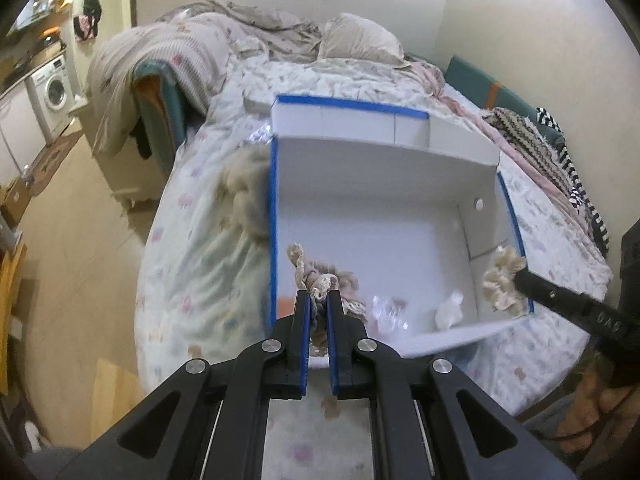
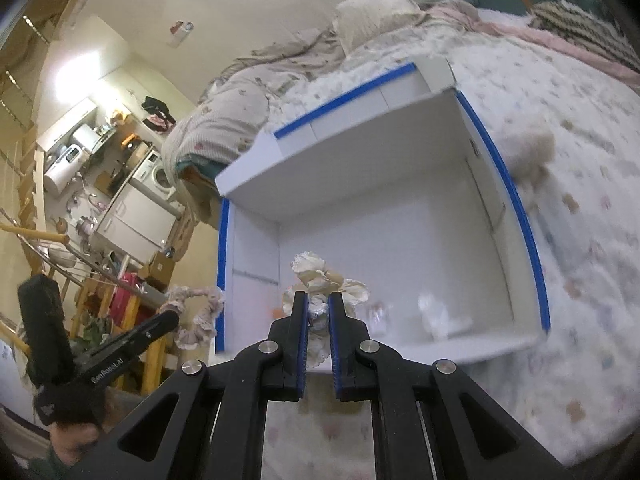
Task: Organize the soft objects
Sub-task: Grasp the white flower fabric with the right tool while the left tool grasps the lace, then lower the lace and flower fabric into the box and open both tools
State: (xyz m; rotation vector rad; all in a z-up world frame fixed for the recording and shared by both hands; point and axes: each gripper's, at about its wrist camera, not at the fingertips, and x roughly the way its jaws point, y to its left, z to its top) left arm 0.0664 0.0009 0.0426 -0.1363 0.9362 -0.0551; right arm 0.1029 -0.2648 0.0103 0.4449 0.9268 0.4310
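Scrunchies are clamped by both: left gripper [image 1: 319, 300] on beige scrunchie [image 1: 316, 280], upright, lower center; right gripper [image 2: 319, 300] on cream scrunchie [image 2: 326, 280]. "GenRobot.AI" is read lower left.

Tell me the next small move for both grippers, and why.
Probably open both and let go. The left gripper is shut on a beige scrunchie and the right gripper on a cream scrunchie. Each hangs over the near end of the open white box, which sits on the bed and already holds a few small pieces, so both should drop inside.
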